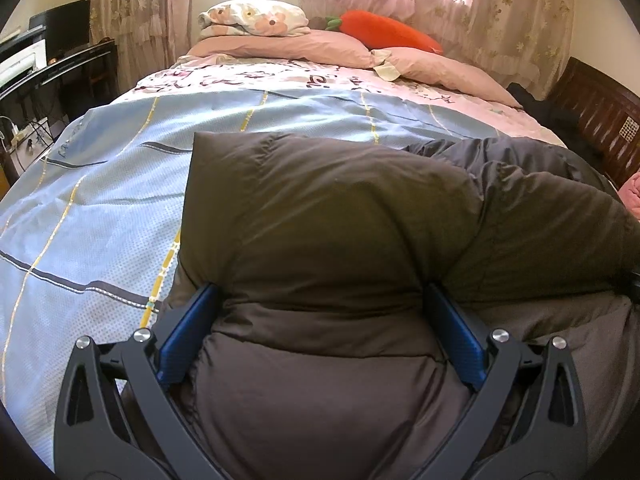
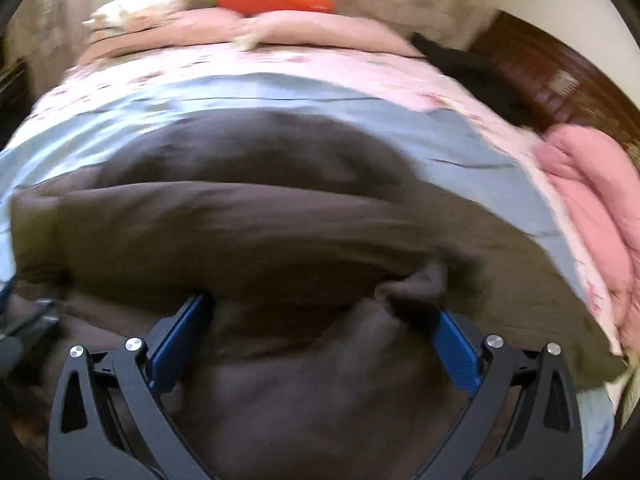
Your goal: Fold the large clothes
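Observation:
A large dark brown padded coat (image 1: 328, 216) lies on the bed, partly folded over itself; it also fills the right wrist view (image 2: 248, 224), which is blurred. My left gripper (image 1: 324, 292) stands wide open, its blue fingers (image 1: 188, 340) on either side of a thick bulge of the coat's near edge. My right gripper (image 2: 320, 304) is also wide open over the coat, its fingers (image 2: 456, 344) astride a bunched fold. Neither is closed on the fabric.
The bed has a light blue checked cover (image 1: 100, 208) and a pink patterned sheet (image 1: 280, 76). Pink pillows (image 1: 304, 46), a floral pillow and an orange carrot plush (image 1: 388, 30) lie at the head. A pink quilt (image 2: 584, 184) lies right. A desk (image 1: 52, 72) stands left; a wooden bed board (image 1: 600, 120) is at right.

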{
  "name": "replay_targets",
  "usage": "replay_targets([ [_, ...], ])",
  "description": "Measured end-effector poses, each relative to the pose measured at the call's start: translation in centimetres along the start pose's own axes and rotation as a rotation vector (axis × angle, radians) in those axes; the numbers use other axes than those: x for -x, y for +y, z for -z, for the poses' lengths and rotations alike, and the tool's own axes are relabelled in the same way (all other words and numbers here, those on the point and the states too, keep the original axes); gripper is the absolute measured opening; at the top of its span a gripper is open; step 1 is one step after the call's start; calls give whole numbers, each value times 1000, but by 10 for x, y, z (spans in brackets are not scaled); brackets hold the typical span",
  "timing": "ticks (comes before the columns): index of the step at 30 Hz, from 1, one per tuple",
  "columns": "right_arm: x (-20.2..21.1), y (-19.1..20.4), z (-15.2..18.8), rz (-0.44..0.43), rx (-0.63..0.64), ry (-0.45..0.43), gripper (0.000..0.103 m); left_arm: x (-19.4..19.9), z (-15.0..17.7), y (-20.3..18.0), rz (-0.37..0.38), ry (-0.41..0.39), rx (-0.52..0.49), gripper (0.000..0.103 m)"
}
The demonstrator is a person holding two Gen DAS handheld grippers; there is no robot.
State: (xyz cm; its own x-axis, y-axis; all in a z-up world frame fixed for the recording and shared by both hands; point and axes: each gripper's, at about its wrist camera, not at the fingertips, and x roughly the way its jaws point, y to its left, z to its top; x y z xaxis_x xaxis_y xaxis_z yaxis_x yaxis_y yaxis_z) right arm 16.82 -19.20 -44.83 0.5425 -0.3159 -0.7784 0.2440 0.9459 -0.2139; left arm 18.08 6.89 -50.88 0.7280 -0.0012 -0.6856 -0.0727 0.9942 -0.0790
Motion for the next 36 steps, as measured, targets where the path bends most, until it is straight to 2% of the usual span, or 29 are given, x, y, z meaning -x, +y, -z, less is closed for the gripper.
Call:
replay_targets([
  [1, -12, -29, 5, -9, -62, 37, 102, 0, 0, -1, -2, -1, -2, 101],
  [3, -45, -72, 21, -220, -234, 168, 102, -1, 0, -3, 0, -6, -8, 101],
  [4, -52, -79, 27, -268, -285, 198, 102, -1, 0, -5, -5, -8, -12, 101],
  [5, -51, -79, 27, -276, -291, 198, 102, -1, 1, -6, -12, -11, -16, 101],
  [7, -34, -68, 15, -200, -223, 156, 102, -1, 1, -5, -16, -11, -12, 101],
  [8, -20, -63, 8, -190, -224, 109, 102, -2, 1, -4, -15, -9, -7, 101],
  [9, 3, -62, 1, -264, -279, 14, 102, -1, 0, -4, -15, -8, -6, 101],
  [10, 16, -60, -3, -325, -319, -36, 102, -1, 0, -3, -16, -9, -7, 101],
  [12, 39, -47, -11, -404, -362, -104, 102, -2, 0, -3, -20, -9, -7, 101],
  [13, 46, -29, -16, -452, -333, -128, 102, -2, 0, -3, -18, -9, -7, 101],
  [14, 47, -8, -17, -447, -270, -137, 102, -3, -1, -2, -18, -8, -7, 101],
  [16, 42, 22, -13, -345, -139, -149, 102, -2, 0, -3, -18, -8, -7, 101],
  [18, 26, 34, -3, -229, -46, -162, 102, -2, 0, -3, -18, -8, -7, 101],
  [19, 21, 26, 1, -200, -58, -172, 102, -2, 0, -3, -17, -8, -7, 101],
  [21, -8, -17, 16, -147, -183, -151, 102, -2, 0, -3, -13, -11, -4, 101],
  [22, -26, -41, 28, -247, -251, -140, 102, -2, 1, -2, 2, -18, -1, 101],
  [24, -39, -57, 44, -311, -272, -152, 102, -1, 2, -1, 30, -27, 5, 101],
  [27, -32, -42, 45, -240, -178, -188, 102, -3, 3, 1, 25, -24, 10, 101],
  [31, -27, -64, 32, -323, -223, -105, 102, -3, 2, -2, 3, -20, -1, 101],
  [32, -23, -72, 32, -318, -250, -90, 102, -2, 1, -4, -19, -17, -6, 101],
  [33, -17, -82, 32, -323, -283, -73, 102, 1, -5, -11, -95, 10, -19, 101],
  [34, -10, -98, 36, -371, -323, -48, 102, 8, -16, -23, -177, 53, -36, 101],
  [35, 0, -116, 44, -413, -369, -36, 102, 29, -32, -41, -220, 47, -55, 101],
  [36, 9, -129, 52, -425, -407, -33, 102, 46, -38, -52, -183, 15, -62, 101],
])
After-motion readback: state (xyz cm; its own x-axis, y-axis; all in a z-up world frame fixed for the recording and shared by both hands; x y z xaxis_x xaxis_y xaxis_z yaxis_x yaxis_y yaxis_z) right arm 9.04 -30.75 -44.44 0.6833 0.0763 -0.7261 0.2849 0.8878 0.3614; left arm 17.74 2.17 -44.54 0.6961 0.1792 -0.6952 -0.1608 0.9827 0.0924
